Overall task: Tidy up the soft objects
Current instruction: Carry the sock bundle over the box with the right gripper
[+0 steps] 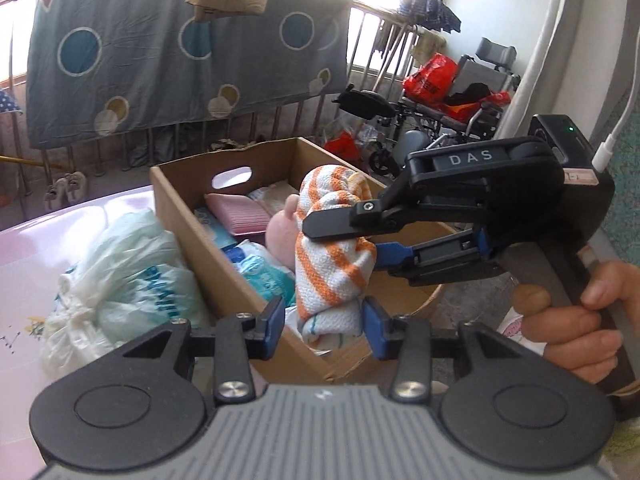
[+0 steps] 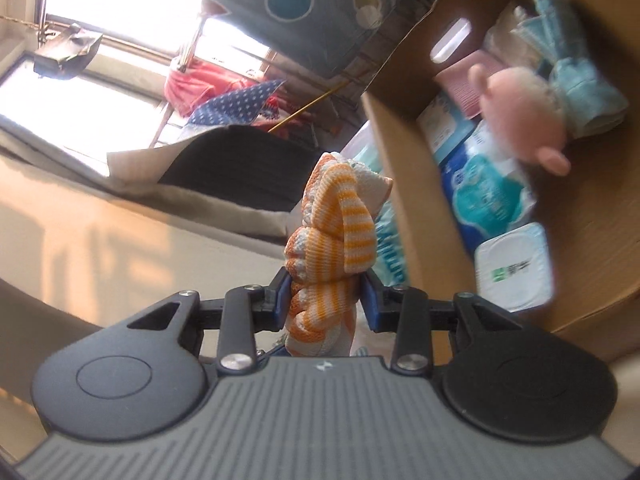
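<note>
Cloth is the thing we carry: the orange-striped towel [image 1: 332,240] hangs bunched with its long axis near upright over the near corner of the cardboard box [image 1: 176,196]. Our right gripper [image 1: 352,236] pinches it high from the right side, pads pressed into the fabric. Our left gripper [image 1: 324,330] sits just below, spread around the towel's lower end, pads not squeezing it that we can see. We judge the drop lies forward and down, into the box beside the pink plush [image 1: 282,232].

Orange-and-white striped cloth [image 1: 334,256], bunched upright, hangs above the open cardboard box [image 1: 188,216].
</note>
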Demonstrator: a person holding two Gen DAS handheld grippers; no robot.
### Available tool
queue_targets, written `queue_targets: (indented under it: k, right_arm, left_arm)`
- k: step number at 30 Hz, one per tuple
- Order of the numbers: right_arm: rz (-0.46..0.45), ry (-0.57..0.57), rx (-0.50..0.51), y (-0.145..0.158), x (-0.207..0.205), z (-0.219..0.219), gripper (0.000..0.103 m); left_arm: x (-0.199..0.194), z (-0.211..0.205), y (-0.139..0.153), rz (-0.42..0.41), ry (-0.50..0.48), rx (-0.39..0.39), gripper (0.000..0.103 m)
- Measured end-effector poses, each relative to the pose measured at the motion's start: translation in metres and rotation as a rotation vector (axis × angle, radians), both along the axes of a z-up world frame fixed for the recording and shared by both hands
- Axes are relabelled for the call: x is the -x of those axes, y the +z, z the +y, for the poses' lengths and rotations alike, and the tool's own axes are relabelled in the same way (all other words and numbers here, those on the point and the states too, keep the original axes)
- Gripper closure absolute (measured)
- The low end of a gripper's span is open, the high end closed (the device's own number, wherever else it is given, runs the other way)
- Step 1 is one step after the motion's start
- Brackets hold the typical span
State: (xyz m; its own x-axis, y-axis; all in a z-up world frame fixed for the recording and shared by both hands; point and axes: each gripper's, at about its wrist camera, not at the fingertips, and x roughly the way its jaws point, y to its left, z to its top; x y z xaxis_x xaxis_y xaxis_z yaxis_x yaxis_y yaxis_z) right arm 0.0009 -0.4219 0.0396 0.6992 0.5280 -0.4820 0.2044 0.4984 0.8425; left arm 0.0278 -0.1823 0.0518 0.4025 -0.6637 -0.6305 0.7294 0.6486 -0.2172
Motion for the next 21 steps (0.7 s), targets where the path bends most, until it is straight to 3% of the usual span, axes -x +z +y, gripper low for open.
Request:
queue_targets:
  k: [4, 10, 17, 21]
  right_arm:
    - [0.022, -0.068, 0.059, -0.003, 0.016, -0.048, 0.069]
    - [0.105, -0.084, 0.314, -0.003, 0.003, -0.096, 0.069]
    - [0.306, 0.071, 0.764, -0.025, -0.043, -0.097, 0.066]
    - [0.378, 0.139, 0.910, -0.038, -0.056, -0.084, 0.062]
  left_arm:
    - [-0.001, -0.028, -0.013, 0.024, -0.041, -0.021, 0.055]
    - [-0.014, -0.029, -0.027, 0.040, -0.011, -0.061, 0.055]
    - [-0.031, 0.004, -0.030, 0.058, 0.074, -0.077, 0.055]
    - [-0.037, 0.018, -0.032, 0.066, 0.109, -0.080, 0.055]
